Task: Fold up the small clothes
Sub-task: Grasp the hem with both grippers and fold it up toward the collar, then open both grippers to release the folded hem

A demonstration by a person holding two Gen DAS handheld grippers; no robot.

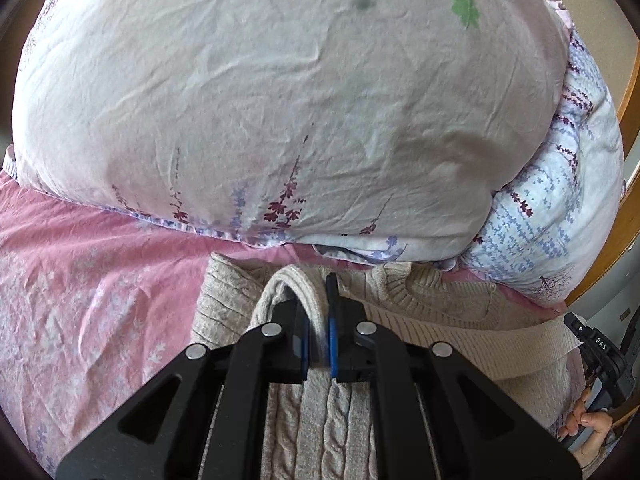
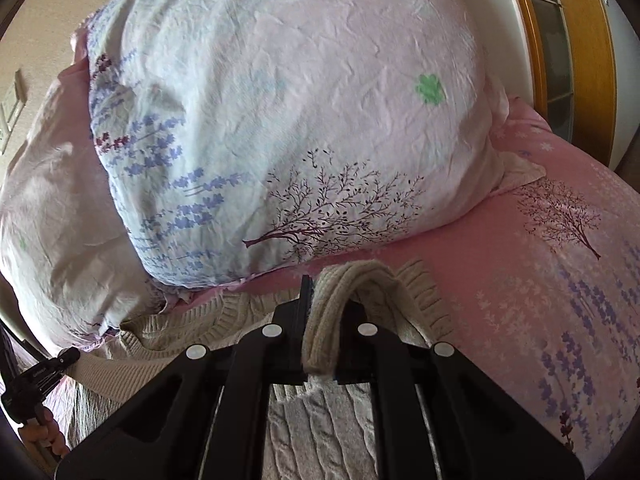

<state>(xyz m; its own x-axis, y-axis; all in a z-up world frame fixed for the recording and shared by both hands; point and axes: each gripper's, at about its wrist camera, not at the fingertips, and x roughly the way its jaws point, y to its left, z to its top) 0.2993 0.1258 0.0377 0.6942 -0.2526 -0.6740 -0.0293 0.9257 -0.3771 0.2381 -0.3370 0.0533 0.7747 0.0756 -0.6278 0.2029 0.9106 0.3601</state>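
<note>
With the left gripper and right gripper each clamped on a folded ribbed edge of the beige cable-knit sweater draped below the fingers on the pink bedsheet, uneven pulling could skew the fold or slip the thick knit free.

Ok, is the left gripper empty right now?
No, the left gripper is shut on a ribbed edge of the beige cable-knit sweater, which bulges up between its blue-padded fingers.
</note>
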